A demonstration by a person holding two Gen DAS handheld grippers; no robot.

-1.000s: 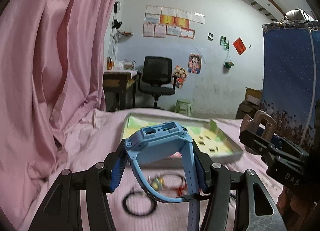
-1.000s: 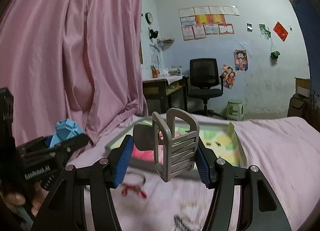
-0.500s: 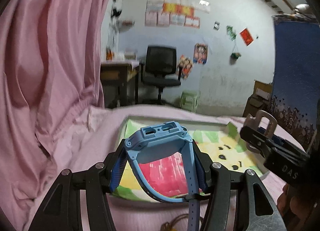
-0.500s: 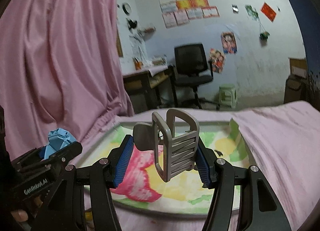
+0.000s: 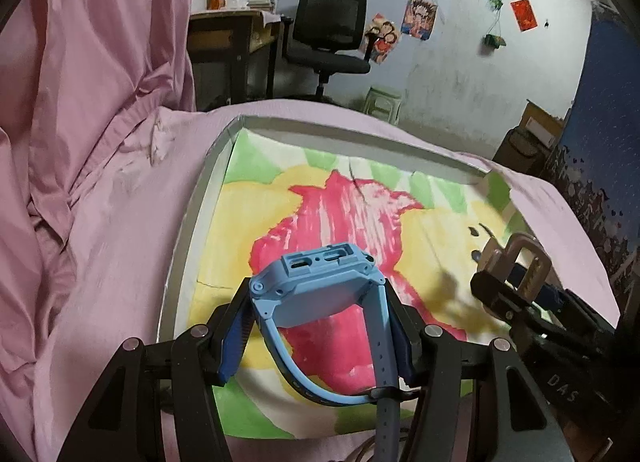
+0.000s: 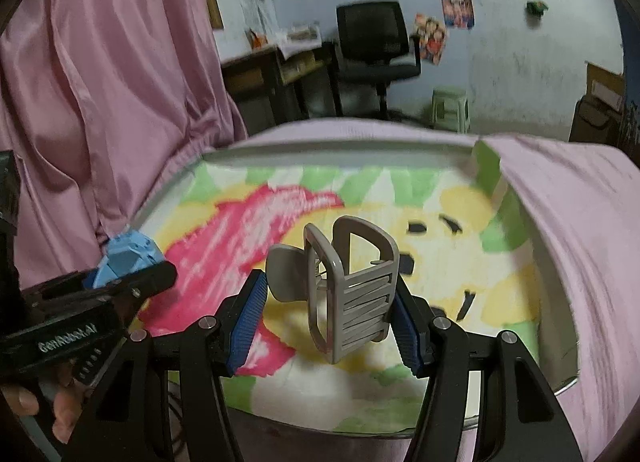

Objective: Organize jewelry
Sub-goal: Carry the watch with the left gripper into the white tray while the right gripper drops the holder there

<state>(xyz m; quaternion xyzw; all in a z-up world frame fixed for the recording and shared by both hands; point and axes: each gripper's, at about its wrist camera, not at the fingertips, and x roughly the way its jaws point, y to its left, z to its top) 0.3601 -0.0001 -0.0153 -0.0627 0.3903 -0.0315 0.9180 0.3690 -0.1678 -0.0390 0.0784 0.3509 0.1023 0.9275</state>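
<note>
While both claws hung above the tray, the scene read as follows.

Left claw: the left claw [image 5: 320,326] was clamped on a light-blue plastic smartwatch with a rubber strap [image 5: 320,290], its blue ribbed pads pressing the watch body from either side.
Blue watch: the watch body sat flat between the pads, its end with two slots facing away from the camera; the strap looped down beneath it and one strap end hung toward the bottom of the left wrist view. It was held in the air above the pink patch of the tray, not touching the lining.
Right claw: the right claw [image 6: 328,314] was closed on a grey plastic hair claw clip with slotted sides [image 6: 348,294], which stood roughly upright between the blue pads.
Grey clip: the clip was held over the yellow and pink part of the tray, clear of its floor.
Tray: a shallow rectangular tray with grey walls and a painted lining of pink, yellow and green [image 5: 200,201] lay on a bed covered in a pink sheet [image 5: 112,221]; nothing lay on the part of its floor in view.
Relation of the claws: the two were near each other above the tray, the left one toward the tray's left side, the right one toward its right.
Hand: fingers of a person's hand [image 6: 60,406] gripped the left tool's handle.
Surroundings: a pink curtain [image 6: 100,81] hung at the left, and a black office chair [image 5: 332,33] stood beyond the bed.
</note>
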